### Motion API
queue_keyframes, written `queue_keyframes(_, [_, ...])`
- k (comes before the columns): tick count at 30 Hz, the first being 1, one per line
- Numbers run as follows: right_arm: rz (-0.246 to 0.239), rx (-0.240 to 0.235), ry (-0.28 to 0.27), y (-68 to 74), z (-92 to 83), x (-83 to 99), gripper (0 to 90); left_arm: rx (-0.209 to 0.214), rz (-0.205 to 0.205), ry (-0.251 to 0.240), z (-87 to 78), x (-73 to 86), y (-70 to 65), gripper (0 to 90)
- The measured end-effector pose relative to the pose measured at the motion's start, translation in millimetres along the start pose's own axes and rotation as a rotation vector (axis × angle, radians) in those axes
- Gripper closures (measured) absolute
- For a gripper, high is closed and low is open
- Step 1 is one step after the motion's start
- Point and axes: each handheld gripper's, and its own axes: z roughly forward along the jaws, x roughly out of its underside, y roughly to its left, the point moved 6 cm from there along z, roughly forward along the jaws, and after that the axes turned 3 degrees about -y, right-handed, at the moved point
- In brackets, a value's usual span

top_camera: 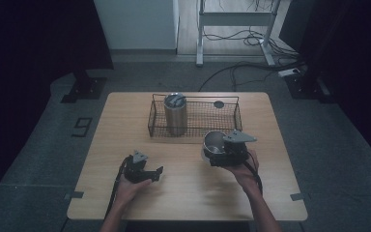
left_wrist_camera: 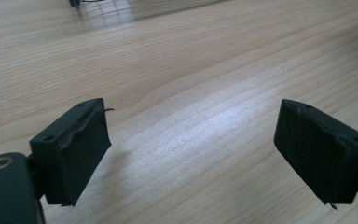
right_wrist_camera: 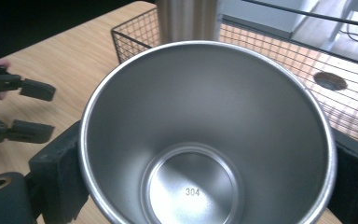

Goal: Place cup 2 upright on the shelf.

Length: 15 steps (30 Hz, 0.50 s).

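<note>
A bare steel cup (right_wrist_camera: 205, 116), stamped 304 inside, sits mouth-up between the black jaws of my right gripper (right_wrist_camera: 205, 186), which press on its sides. From above, the cup (top_camera: 215, 141) hangs just in front of the wire basket (top_camera: 222, 99), held by my right gripper (top_camera: 216, 153). Over the front left of the table my left gripper (top_camera: 158, 173) is open; in its own view the left gripper (left_wrist_camera: 191, 149) has only wood grain between its pads. The right gripper view shows that left gripper (right_wrist_camera: 42, 109) at far left.
A tall steel tumbler (top_camera: 175, 113) with a lid stands in the basket's left end, and a dark round disc (top_camera: 219, 104) lies at its right. The wooden table (top_camera: 183, 193) is bare in front. Dark screens, stands and cables lie beyond.
</note>
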Motion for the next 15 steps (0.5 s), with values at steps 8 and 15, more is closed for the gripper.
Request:
queue_keyframes(8, [0.024, 0.025, -0.007, -9.6, -8.4, -9.5, 6.6, 0.007, 0.007, 0.007, 0.6, 0.7, -2.6, 10.4])
queue_keyframes(15, [0.027, 0.046, -0.012, -14.8, -15.8, -21.2, 6.6, 0.011, -0.003, 0.005, -2.0, 0.0, -1.1, 10.4])
